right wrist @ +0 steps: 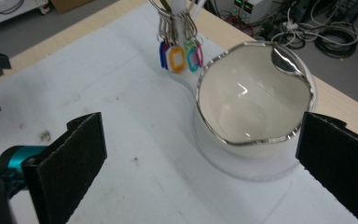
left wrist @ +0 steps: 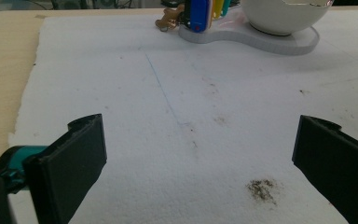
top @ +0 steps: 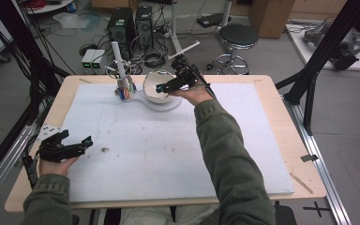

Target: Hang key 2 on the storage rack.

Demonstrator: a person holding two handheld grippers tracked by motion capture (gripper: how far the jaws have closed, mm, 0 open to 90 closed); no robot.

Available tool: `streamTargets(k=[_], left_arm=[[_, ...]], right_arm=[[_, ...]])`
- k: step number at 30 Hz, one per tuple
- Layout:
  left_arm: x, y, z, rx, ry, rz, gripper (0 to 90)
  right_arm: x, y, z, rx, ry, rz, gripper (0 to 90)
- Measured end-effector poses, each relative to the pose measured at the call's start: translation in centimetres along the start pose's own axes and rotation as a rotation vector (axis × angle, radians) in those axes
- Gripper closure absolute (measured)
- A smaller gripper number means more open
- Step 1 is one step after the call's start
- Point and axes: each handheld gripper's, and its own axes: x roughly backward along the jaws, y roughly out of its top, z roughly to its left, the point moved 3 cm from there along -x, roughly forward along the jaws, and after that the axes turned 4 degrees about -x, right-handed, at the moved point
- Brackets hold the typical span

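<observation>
The right gripper (top: 161, 88), jaws spread wide and holding nothing, hovers at the rim of a glossy white ceramic bowl with a wavy silver edge (right wrist: 254, 100), at twelve o'clock on the table. The bowl sits on a flat white base (left wrist: 279, 43). At its nine o'clock, colourful plastic key tags (right wrist: 179, 56) hang from metal rings on a white post (top: 118, 58). The left gripper (top: 82, 143), also wide open and empty, rests at eight o'clock on the rough white foam mat (top: 178, 154); its view shows a dark smudge (left wrist: 263, 189) up close.
</observation>
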Motion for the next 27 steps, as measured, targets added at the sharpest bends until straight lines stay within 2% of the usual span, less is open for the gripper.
streamTargets(k=[4, 5, 10, 13, 20, 27], left_arm=[[-0.1, 0.0, 0.0, 0.004, -0.002, -0.002, 3.3], [-0.1, 0.0, 0.0, 0.002, -0.002, -0.002, 3.3], [-0.2, 0.0, -0.1, 0.002, -0.010, 0.008, 3.3], [-0.3, 0.0, -0.1, -0.004, -0.015, 0.013, 3.3], [-0.4, 0.1, -0.2, -0.004, -0.014, 0.010, 3.3], [-0.5, 0.1, -0.2, -0.003, -0.013, 0.008, 3.3]], right_arm=[[0.8, -1.3, -0.6, -0.012, -0.009, -0.018, 0.6], [1.0, -1.6, -0.7, -0.020, -0.017, -0.008, 0.6], [1.9, -2.9, -1.2, -0.018, -0.033, -0.032, 0.6], [2.5, -3.7, -1.8, -0.032, -0.045, -0.026, 0.6], [3.8, -5.6, -3.1, -0.076, -0.064, -0.058, 0.6], [4.5, -7.4, -3.9, -0.115, -0.063, -0.085, 0.6]])
